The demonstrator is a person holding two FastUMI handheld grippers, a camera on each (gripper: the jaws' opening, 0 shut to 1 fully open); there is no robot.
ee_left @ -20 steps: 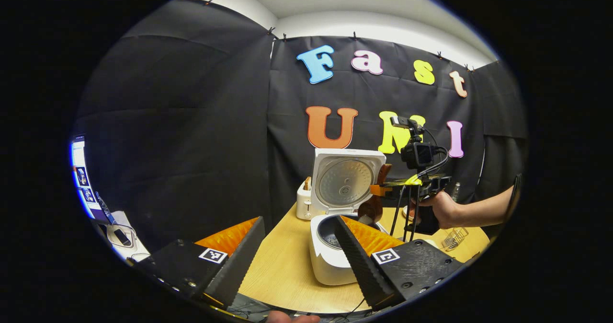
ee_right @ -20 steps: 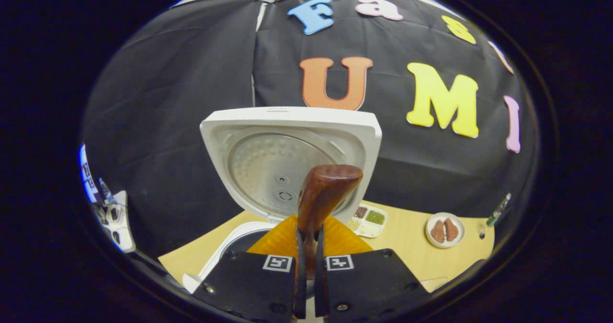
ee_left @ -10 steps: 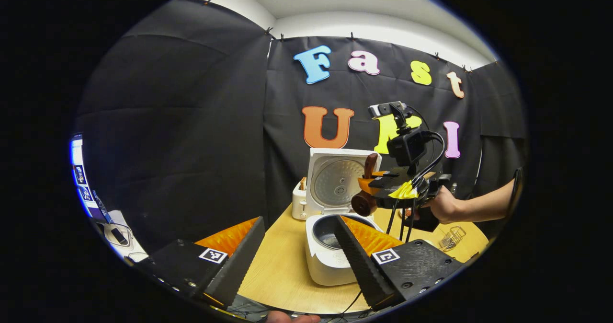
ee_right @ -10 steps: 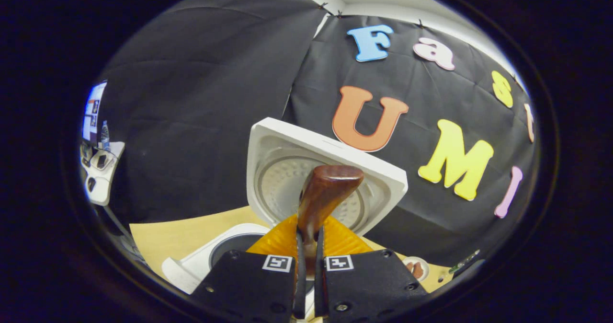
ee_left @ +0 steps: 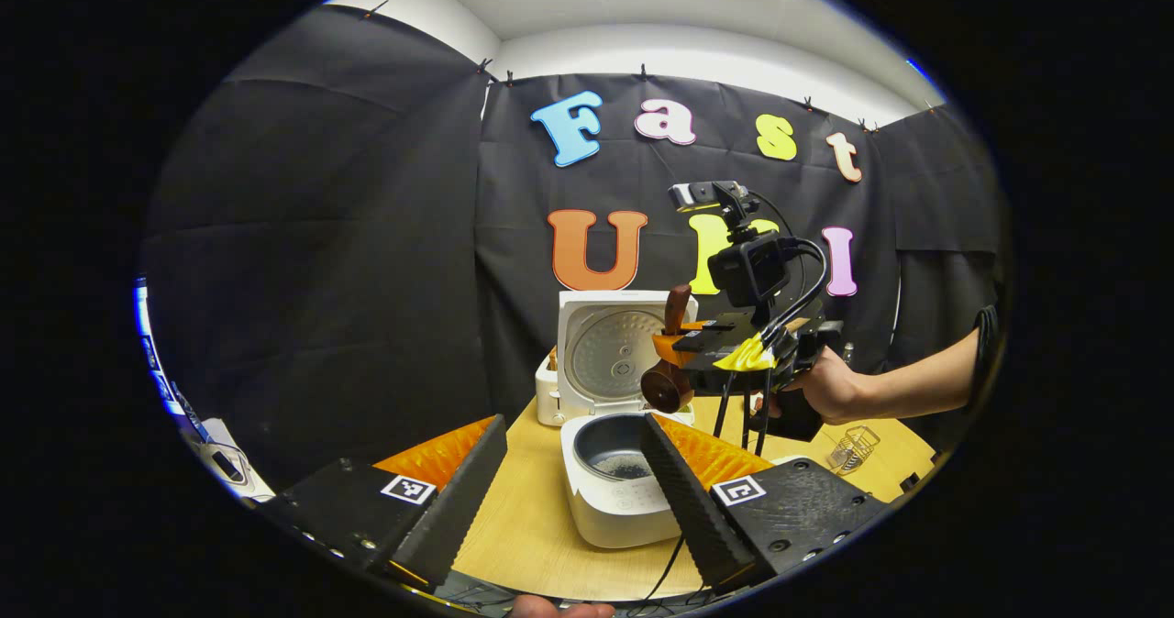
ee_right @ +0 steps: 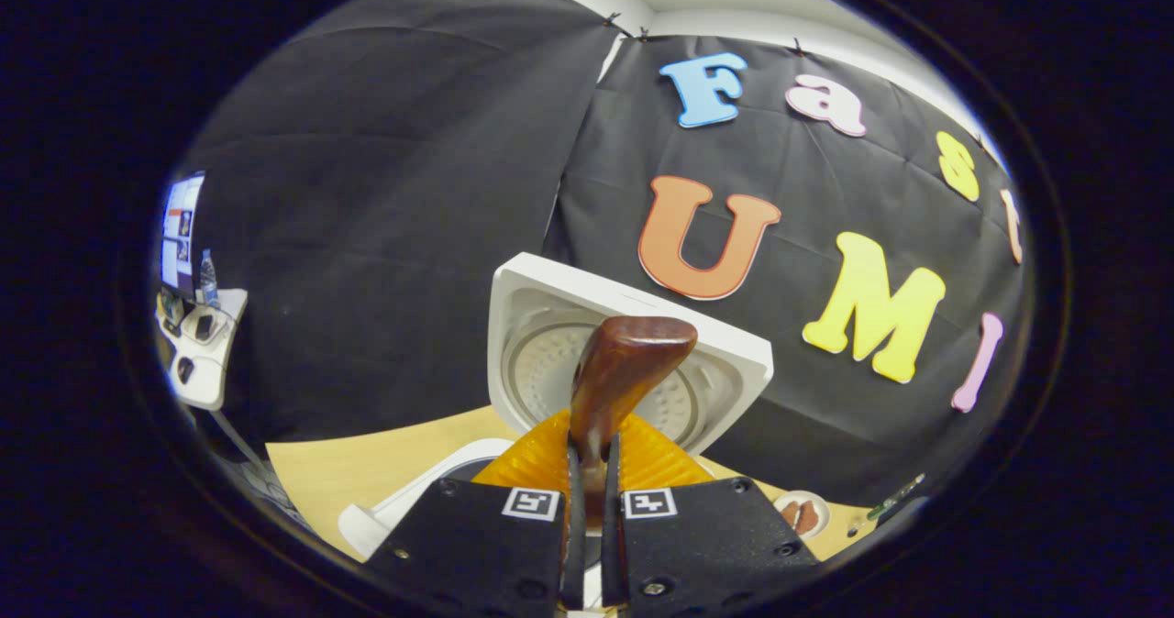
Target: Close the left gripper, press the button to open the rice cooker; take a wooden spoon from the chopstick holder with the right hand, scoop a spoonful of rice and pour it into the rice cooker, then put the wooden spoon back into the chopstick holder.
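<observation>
My right tool (ee_right: 587,471) is clenched on the wooden spoon (ee_right: 616,370) above the open rice cooker (ee_left: 613,485); my left tool (ee_left: 573,480) is released; the spoon's bowl looks tipped, perhaps.

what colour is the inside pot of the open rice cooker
Dark grey pot inside the white rice cooker, best in the left gripper view.

1. Wooden spoon (ee_right: 624,370): dark brown wood, smooth, glossy sheen on the bowl's back; also seen in the left gripper view (ee_left: 667,381).
2. Rice cooker (ee_left: 613,508): white plastic shell, smooth, slight gloss. Inner pot (ee_left: 616,446) dark, matt-looking.
3. Lid (ee_left: 613,354) underside: grey metal plate, dimpled, dull shine; same plate in the right gripper view (ee_right: 559,370).
4. Table (ee_left: 532,526): pale wood-grain top, smooth, low sheen.
5. Wall (ee_left: 321,260): black cloth, matt, creased.
6. Wire rack (ee_left: 851,448): thin bright metal.
7. Left gripper (ee_left: 573,480) fingers (ee_left: 683,499): ribbed, matt facing.
</observation>
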